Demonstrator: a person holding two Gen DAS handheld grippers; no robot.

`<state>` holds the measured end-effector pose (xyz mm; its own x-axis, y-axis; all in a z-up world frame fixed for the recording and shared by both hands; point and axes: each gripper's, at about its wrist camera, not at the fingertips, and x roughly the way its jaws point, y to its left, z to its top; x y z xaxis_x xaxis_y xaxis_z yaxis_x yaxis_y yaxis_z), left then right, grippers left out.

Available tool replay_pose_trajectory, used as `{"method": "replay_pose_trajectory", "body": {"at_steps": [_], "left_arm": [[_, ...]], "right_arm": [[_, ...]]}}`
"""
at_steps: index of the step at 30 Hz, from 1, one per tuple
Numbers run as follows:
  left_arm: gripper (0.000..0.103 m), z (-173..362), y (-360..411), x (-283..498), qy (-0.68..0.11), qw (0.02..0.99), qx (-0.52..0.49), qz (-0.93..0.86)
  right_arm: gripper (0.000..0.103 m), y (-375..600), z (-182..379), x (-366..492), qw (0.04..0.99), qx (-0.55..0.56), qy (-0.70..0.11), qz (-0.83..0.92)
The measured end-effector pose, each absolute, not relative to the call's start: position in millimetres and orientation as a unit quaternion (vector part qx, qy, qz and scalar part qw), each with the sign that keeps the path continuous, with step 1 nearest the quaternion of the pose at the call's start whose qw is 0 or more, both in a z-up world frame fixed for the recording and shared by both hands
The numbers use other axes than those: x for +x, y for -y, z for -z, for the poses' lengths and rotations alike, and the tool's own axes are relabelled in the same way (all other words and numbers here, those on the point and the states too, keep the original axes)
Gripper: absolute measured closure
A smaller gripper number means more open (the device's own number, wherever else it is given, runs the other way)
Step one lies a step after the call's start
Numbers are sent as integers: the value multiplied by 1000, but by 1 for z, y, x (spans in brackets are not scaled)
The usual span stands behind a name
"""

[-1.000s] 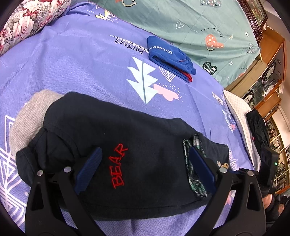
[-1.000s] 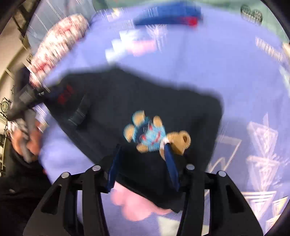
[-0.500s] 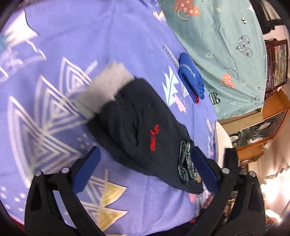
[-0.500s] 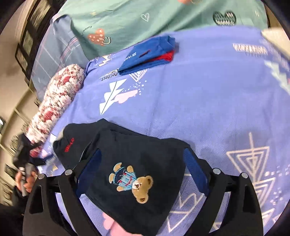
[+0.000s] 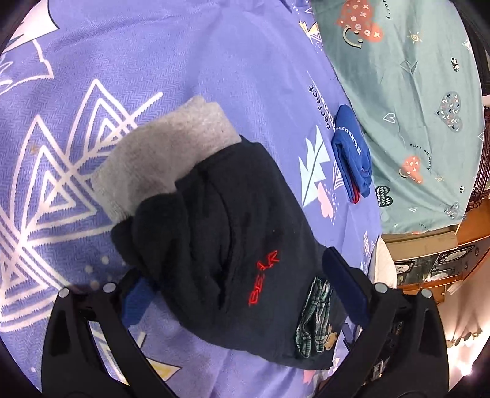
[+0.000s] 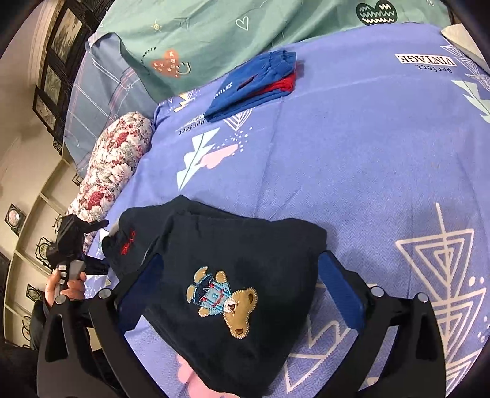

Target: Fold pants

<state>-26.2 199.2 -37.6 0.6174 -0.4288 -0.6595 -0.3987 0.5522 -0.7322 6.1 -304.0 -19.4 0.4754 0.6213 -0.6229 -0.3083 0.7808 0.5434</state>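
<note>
One pair of dark navy pants [image 5: 232, 245] sits on the bed [image 5: 153, 61] already bundled into a compact packet — red "BEAR" stitching on one face, a bear patch [image 6: 223, 300] on the other, a strip of plaid lining peeking out at one end. So my guess is the folding is mostly done, maybe fully. What looks unfinished: the packet is lumpy, and a grey piece [image 5: 165, 153] sticks out from under its far end. I can't tell if that's the pants' own cuff or lining or a separate garment, so whether it needs tucking in is anyone's call. Probably just a tidy-up or a final flattening left.

Position-wise, the packet lies near the bed's front edge, closest to the person. The left tongs [image 5: 245, 294] are spread wide, blue pads on either side of the "BEAR" end, and seem to hover over the cloth rather than pinch it. The right tongs [image 6: 242, 294] are also wide apart, straddling the bear-patch end — no grip there either, as far as I can see.

Further out, a folded blue garment [image 6: 254, 85] with a bit of red showing lies well apart toward the far edge of the bed, near the green sheet [image 6: 245, 27]. A floral bolster [image 6: 113, 165] runs along one side edge.
</note>
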Motion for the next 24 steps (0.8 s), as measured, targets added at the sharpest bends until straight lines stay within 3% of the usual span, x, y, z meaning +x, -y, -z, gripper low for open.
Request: {"method": "replay_pose_trajectory", "body": {"at_steps": [2,3,5,11,18,21,22,24], "left_arm": [[27,38,-197,-27,-428,773,-469,11],[48,40,-197,-27,-430,773,-467,10],[74,46,-201,-33,-430,770,-471,-1],[76,31,-192,-37,-410,796,-446,1],[78,-71,-47,-54,-353,906,-178,153],[77,-64,27,-58,-387,888,-84,235],[69,-49,48,-54,-412,872,-65,257],[64,-19,69,-43,-469,837,-44,279]], "right_arm": [[2,307,21,7,836,192,-433,-278],[2,307,22,7,834,194,-434,-279],[2,306,21,6,836,192,-434,-275],[2,301,21,5,840,174,-434,-275],[2,320,22,10,840,219,-421,-263],[2,329,21,11,837,243,-412,-264],[2,331,20,10,837,249,-409,-267],[1,332,18,10,836,254,-407,-268]]}}
